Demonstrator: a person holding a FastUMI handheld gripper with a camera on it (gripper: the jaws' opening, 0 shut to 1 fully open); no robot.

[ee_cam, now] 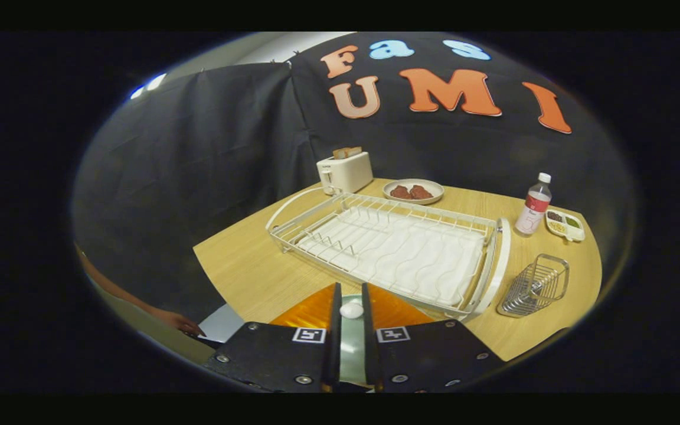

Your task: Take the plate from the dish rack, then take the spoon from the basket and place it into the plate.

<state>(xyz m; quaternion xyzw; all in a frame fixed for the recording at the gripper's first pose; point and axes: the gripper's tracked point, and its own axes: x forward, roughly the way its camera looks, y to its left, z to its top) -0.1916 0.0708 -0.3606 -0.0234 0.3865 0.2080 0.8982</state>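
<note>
The dish rack (393, 251) lies empty on the wooden surface (239, 265) and serves as the landmark here. Just on the near side of it, the tongs (350, 307) are drawn close together on a small white rounded object, probably the bowl or handle end of the spoon (351, 309); the view is too cramped to be sure both fingers press it. Beneath that object, between the fingers, shows a pale greenish surface that looks like the plate (352, 342), already off the rack.

To the right of the rack's near end stands the wire basket (535, 286). Beyond the rack's far side sit a toaster (345, 171) and a dish of brown food (413, 190); off its far right corner stand a bottle (533, 203) and a small divided tray (565, 225).

Judging by this, the last step is in hand: setting the spoon into the plate. The next move calls for lowering gently over the plate's middle and then parting the fingers.
</note>
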